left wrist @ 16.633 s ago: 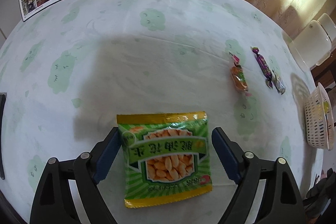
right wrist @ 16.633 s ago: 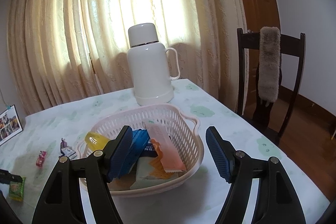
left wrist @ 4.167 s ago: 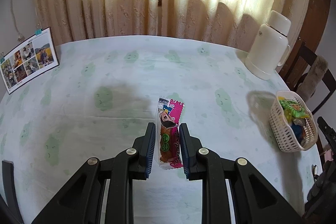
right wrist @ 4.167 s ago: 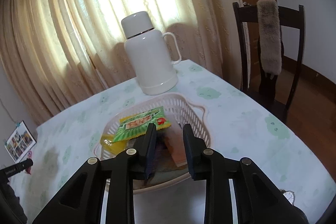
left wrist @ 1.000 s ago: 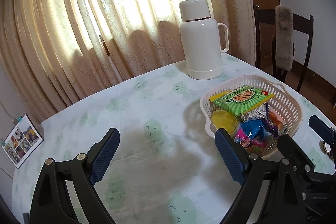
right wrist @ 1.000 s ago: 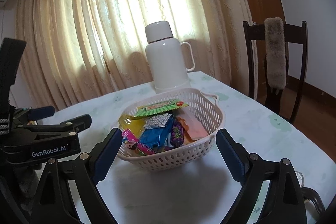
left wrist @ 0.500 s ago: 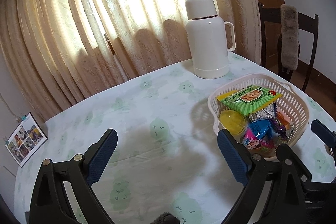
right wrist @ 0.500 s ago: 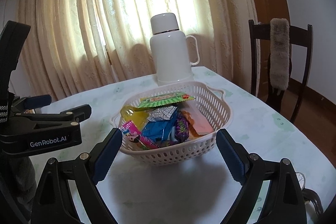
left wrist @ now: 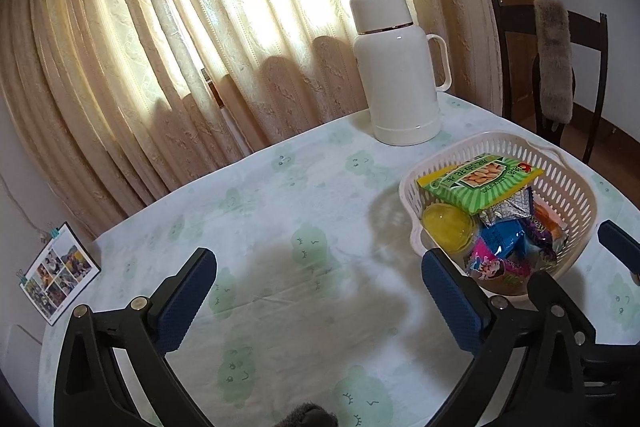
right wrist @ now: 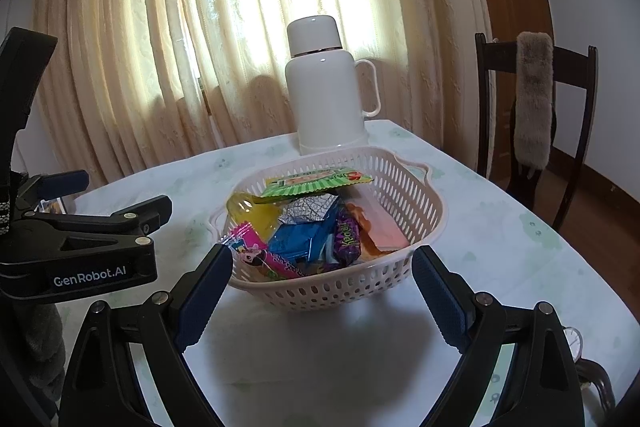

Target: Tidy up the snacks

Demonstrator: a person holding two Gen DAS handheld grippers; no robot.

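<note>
Snacks are piled in the perforated basket: green peanut bag on top, yellow jelly cup, blue pack and pink wrapper below. Basket is set on the cloud-print tablecloth, just in front of the white thermos. Left gripper is held left of the basket, jaws just opened further to wide, nothing between them. Right gripper is spread wide before the basket, empty. Beige curtains hang behind the thermos; a dark chair stands right of it.
</note>
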